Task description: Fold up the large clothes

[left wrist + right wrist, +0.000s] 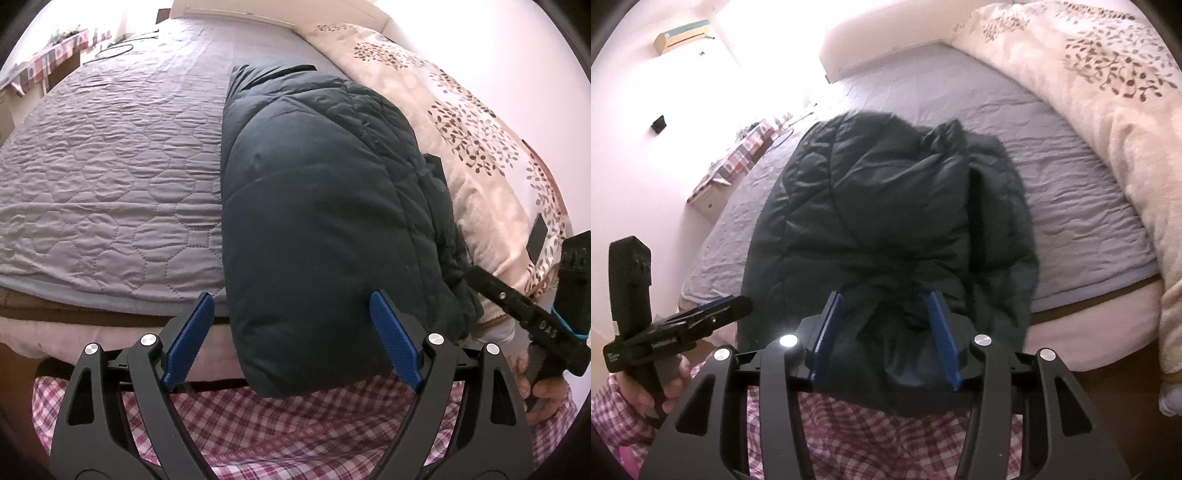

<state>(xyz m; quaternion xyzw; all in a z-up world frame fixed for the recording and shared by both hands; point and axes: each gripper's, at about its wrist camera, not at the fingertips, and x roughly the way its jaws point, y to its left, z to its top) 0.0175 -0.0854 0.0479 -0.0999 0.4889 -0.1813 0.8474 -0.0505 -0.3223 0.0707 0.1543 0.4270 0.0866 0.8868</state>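
Note:
A dark puffy quilted jacket [317, 206] lies folded lengthwise on the grey quilted bed, its near end hanging over the bed's front edge. My left gripper [291, 299] is open wide, its blue pads on either side of the jacket's near left end. In the right wrist view the jacket [886, 206] fills the centre. My right gripper [886, 299] is partly open, with the jacket's bunched near edge lying between its blue pads. The right gripper also shows in the left wrist view [476, 275], at the jacket's right edge. The left gripper shows in the right wrist view [738, 304], at the left.
A cream leaf-print duvet [461, 122] is piled along the bed's right side, against the wall. The grey quilted bedcover [110, 166] stretches left of the jacket. A bedside table with checked cloth [48, 62] stands far left. Pink checked fabric [295, 424] is under the grippers.

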